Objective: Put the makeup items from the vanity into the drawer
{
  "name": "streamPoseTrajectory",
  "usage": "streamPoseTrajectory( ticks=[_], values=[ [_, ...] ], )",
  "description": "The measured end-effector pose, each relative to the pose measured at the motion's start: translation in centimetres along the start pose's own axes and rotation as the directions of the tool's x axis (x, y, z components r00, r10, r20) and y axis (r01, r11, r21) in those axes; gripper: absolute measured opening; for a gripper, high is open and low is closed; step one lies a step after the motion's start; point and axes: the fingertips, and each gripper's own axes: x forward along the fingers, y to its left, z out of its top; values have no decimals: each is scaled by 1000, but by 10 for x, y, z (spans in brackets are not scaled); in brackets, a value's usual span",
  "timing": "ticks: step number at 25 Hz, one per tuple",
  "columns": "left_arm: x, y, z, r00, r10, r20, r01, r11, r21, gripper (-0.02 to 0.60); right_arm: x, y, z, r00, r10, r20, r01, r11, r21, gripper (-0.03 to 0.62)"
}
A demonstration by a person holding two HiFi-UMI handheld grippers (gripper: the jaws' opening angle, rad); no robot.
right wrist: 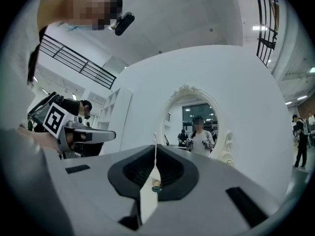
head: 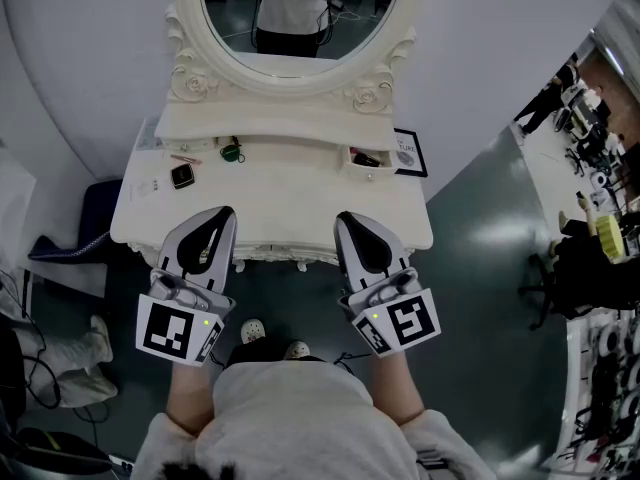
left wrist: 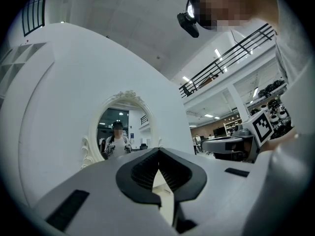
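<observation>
Closest in the head view is the person's pale shirt, with both forearms reaching forward and white clogs [head: 252, 328] on the floor below. Each arm carries a hand-held gripper with a black-and-white marker cube. The left hand-held gripper [head: 224, 214] and the right hand-held gripper [head: 346, 218] hang side by side over the near edge of the table [head: 290, 203]. Both have their jaws pressed together at the tips, with nothing between them.

Beyond them the white table is mostly bare in the middle. The makeup items lie at its back left: a dark square case [head: 182, 176], a slim pink stick [head: 185, 159] just behind it, and a green round item [head: 232, 152] against the raised back shelf. At the back right a small drawer [head: 371, 172] stands open with dark and red things inside; what they are I cannot tell. Just right of it leans a black-framed card [head: 408, 152], its print too small to read.

Behind rises an oval mirror [head: 300, 28] in an ornate white frame, set before a curved white wall. A dark seat [head: 90, 218] stands left of the table. The floor [head: 480, 228] is dark and glossy, and cluttered workbenches [head: 600, 168] line the far right.
</observation>
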Motion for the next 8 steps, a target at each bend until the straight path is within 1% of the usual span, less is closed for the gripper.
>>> streamPoseTrajectory(
  ticks=[8],
  values=[
    [-2,-18,5,1000,-5,11,4,1000,8,15,-16,-7,6,1000,-9,26,9,1000,14,23]
  ],
)
